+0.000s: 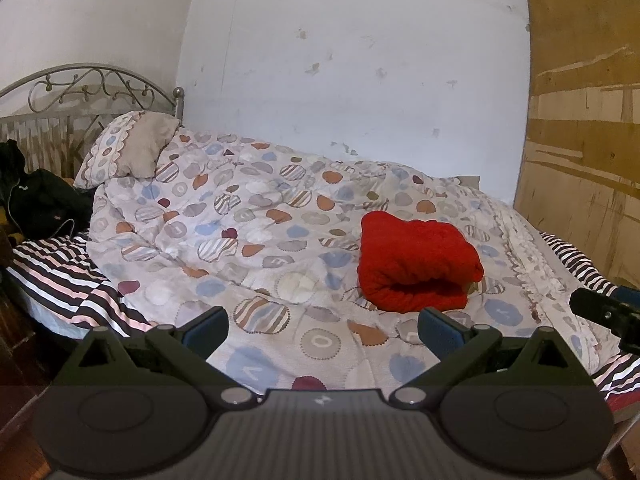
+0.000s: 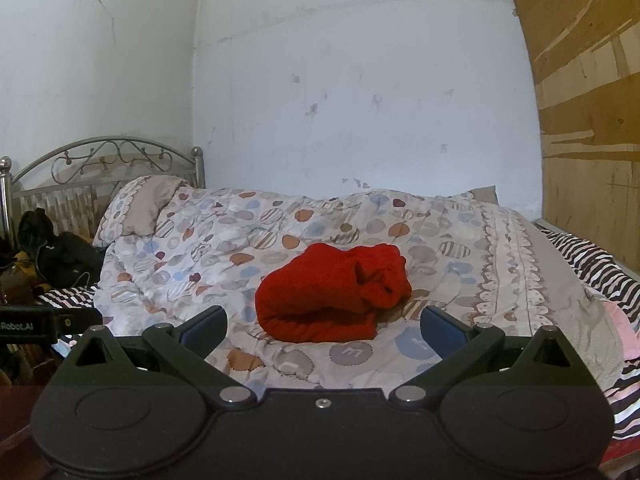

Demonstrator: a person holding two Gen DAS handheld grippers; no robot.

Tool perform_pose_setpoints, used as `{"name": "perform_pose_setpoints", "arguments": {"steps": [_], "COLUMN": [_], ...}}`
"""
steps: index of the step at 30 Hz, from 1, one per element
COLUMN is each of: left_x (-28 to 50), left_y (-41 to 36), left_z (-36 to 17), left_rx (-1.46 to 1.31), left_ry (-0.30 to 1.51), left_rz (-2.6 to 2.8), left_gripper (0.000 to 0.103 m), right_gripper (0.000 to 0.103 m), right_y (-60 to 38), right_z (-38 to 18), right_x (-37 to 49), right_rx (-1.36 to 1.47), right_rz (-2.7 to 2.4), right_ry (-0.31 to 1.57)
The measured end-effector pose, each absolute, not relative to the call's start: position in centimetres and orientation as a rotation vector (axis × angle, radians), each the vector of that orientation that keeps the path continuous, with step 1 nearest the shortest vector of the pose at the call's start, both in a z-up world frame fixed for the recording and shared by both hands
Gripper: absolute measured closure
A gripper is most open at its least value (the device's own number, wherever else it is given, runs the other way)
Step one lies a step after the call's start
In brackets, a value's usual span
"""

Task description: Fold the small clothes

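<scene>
On the patterned quilt (image 2: 500, 240) sits a folded red garment (image 2: 336, 292), mid-bed. L gripper (image 1: 322, 330) & R gripper (image 2: 322, 328) both spread wide, empty, short of it. R view alone shows garment's bunched end; L view shows R gripper tip at far right edge. Bare quilt all round.

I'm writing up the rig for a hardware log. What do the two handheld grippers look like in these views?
Both look alike: black plastic bodies with two round pivot housings, silver pivot pins and angled black linkages ending in blue pads. The left gripper has a ribbed grey centre plate with a small white mark. The right gripper has a plain black centre with one silver screw. White lettering on the left gripper's side shows in the right view. No cables, hands or sleeves visible.
</scene>
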State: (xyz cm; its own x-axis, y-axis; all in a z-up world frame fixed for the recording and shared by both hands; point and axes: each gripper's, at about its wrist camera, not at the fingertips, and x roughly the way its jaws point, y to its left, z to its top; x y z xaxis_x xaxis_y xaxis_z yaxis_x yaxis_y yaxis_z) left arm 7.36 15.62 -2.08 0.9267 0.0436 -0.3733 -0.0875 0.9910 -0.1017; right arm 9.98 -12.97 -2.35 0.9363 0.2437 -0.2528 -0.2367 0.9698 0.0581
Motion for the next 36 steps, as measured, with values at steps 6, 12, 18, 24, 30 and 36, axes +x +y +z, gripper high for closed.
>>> {"name": "perform_pose_setpoints", "arguments": {"steps": [6,12,18,24,30,36], "left_x": [7.33,7.31,7.33,7.33,7.28,7.22], "left_y": [15.57,15.58,15.6,15.67,15.75,15.48], "left_z": [-1.98,-1.98,-1.61,-1.52,-1.43,-1.1], "left_rx": [-0.116,-0.115,-0.116,-0.116,-0.121,-0.109], "left_ry": [0.378,0.378,0.377,0.375,0.377,0.395], "left_rz": [0.066,0.07,0.071,0.069,0.065,0.074], "left_gripper": [0.001,0.001,0.001,0.001,0.001,0.001], "right_gripper": [0.0,0.0,0.0,0.0,0.0,0.0], "right_y": [-12.98,-12.89,-12.78,-12.7,-12.68,-12.61], "right_z": [-2.29,-2.25,-2.09,-1.96,-1.92,-1.74], "right_x": [9.94,9.8,9.76,9.65,9.64,9.59], "right_rx": [0.026,0.026,0.026,0.027,0.028,0.028], "right_rz": [0.246,0.247,0.25,0.252,0.254,0.255], "right_ry": [0.259,0.258,0.255,0.253,0.252,0.251]}}
